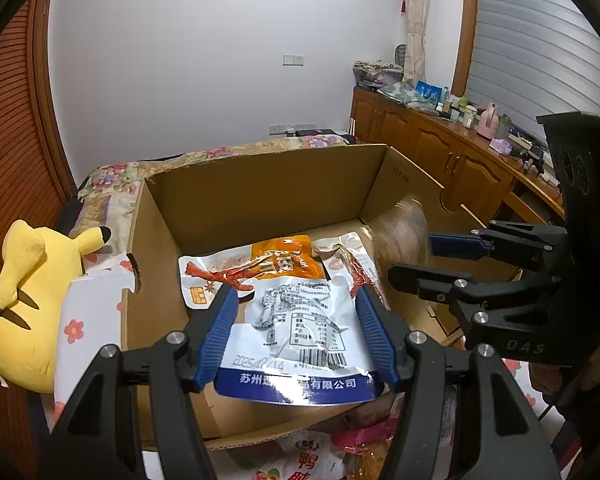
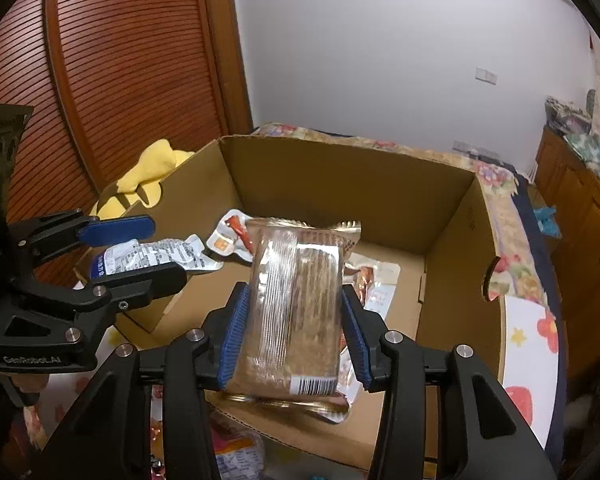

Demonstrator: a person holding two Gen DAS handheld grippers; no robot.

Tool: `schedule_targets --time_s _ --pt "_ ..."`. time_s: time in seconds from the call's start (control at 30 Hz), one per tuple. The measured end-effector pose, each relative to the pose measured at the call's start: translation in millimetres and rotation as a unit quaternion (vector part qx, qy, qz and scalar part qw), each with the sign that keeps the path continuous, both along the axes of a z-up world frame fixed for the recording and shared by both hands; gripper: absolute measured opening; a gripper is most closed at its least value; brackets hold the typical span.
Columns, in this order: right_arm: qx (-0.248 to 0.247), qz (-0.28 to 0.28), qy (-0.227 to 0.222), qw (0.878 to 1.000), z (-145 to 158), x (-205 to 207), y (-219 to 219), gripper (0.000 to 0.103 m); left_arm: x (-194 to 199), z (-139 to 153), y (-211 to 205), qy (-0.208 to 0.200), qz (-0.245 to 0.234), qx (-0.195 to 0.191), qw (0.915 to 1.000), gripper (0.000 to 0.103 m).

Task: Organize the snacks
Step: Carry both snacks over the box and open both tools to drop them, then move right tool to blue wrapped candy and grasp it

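Left wrist view: left gripper (image 1: pixel 296 312) clamps a silver-and-blue snack pouch (image 1: pixel 300 332) by its sides, held over the near edge of the open cardboard box (image 1: pixel 260 184), where two other packets (image 1: pixel 260 268) already lie. Right wrist view: right gripper (image 2: pixel 294 320) has a clear-wrapped brown biscuit pack (image 2: pixel 296 300) between its blue pads above the box floor; whether the pads press on it, I cannot tell.

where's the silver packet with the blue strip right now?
The silver packet sits between the left gripper pads, over the near left part of the cardboard box, above the chicken-feet packets on its floor.
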State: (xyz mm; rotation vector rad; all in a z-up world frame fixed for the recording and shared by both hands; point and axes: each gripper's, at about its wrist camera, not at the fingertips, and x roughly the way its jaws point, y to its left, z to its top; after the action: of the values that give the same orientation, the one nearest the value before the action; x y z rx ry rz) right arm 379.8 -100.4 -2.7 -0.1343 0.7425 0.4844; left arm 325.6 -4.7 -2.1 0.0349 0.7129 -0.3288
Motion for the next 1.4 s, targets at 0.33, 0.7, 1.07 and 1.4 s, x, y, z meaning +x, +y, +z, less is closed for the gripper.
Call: schedule_targets --time_s 0.33,0.7,1.07,1.4 --pt "0.008 0.007 -0.010 1.000 8.9 -15.6 -8.6 0.048 5.8 0.8 -4.5 0.002 0.003 0.006 1.0000 0.061" --pt "0.016 0.003 -0.020 1.000 13.6 -52.0 -28.4 0.055 8.5 -3.3 -2.3 0.009 0.007 -0.003 0.9999 0.069" --pt "0.013 -0.030 -0.023 0.999 9.0 -92.8 -59.4 0.063 -37.2 13.7 -6.4 -0.018 -0.006 0.001 0.9998 0.069" --pt "0.013 -0.055 -0.003 0.998 -21.4 -127.0 -73.3 0.067 -103.1 -0.6 -7.4 -0.022 -0.022 -0.001 0.9995 0.069"
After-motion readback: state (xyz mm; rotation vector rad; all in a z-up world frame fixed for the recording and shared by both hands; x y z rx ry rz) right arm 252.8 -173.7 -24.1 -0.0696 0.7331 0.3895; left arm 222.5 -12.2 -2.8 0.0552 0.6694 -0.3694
